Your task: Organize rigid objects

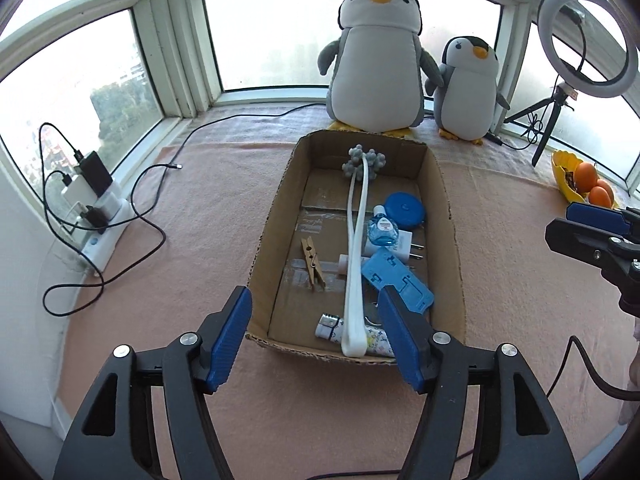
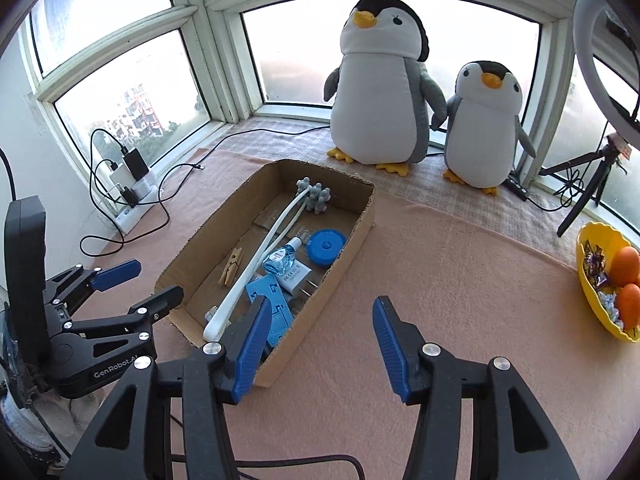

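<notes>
Cardboard box (image 1: 448, 216), contents left to right: wooden clothespin (image 1: 313, 263), white long-handled massager (image 1: 357, 256), blue dropper bottle (image 1: 383, 229), white charger plug (image 1: 407, 249), blue tape measure (image 1: 404, 209), blue card (image 1: 396, 282). Nothing rigid remains on the cloth around the box (sorting judged nearly complete). Left gripper (image 1: 316, 334) above the box's near end, right gripper (image 2: 322, 346) right of it: both released, empty.

Clothespin (image 1: 313, 263) in box (image 1: 454, 240), penguins (image 1: 376, 60) behind it

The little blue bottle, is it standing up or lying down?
Lying down. The blue bottle rests on its side in the cardboard box, white cap pointing toward the penguins.
</notes>
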